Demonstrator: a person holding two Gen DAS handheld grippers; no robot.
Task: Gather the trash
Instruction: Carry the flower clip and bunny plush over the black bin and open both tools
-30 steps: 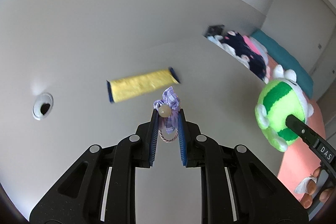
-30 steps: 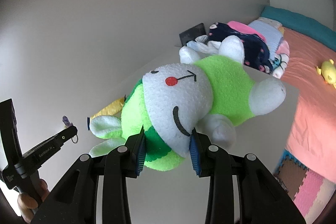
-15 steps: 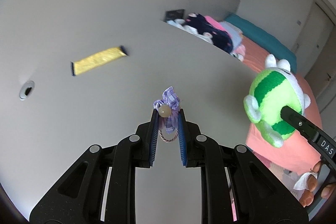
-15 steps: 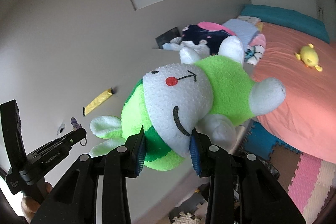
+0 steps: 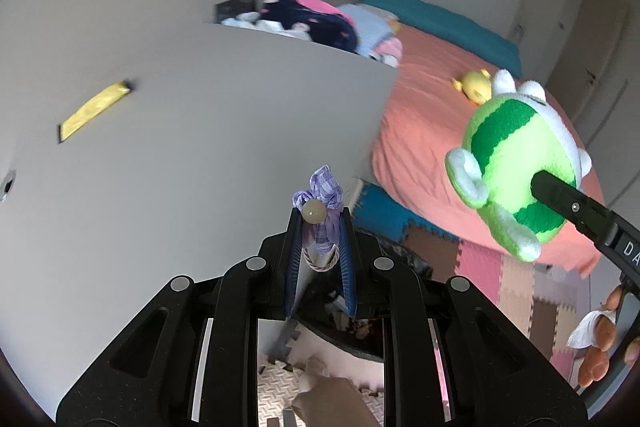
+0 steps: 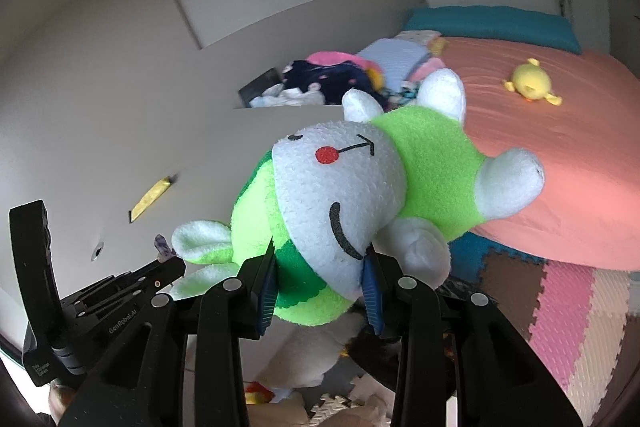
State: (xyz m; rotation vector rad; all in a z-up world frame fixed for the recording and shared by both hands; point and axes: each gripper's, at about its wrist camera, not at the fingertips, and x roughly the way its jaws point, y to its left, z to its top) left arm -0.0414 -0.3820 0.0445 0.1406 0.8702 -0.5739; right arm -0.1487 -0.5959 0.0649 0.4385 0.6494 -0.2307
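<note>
My left gripper (image 5: 319, 227) is shut on a purple hair tie (image 5: 320, 201) with a bow and a beige bead, held in the air over the edge of the grey table (image 5: 200, 147). My right gripper (image 6: 320, 271) is shut on a green and white plush toy (image 6: 352, 195); the toy also shows at the right of the left wrist view (image 5: 516, 167). A yellow wrapper (image 5: 94, 111) lies on the table at the far left, also seen in the right wrist view (image 6: 151, 199). The left gripper shows at the lower left of the right wrist view (image 6: 168, 259).
A bed with a coral sheet (image 6: 560, 155) stands right of the table, with a yellow plush (image 6: 530, 83) on it. Clothes (image 5: 316, 23) are piled at the table's far end. Coloured foam floor mats (image 6: 568, 307) and a dark bin (image 5: 400, 259) lie below the grippers.
Both grippers have swung right, from over the table to past its edge, with the bed and floor mats now in view. Each still holds its object.
</note>
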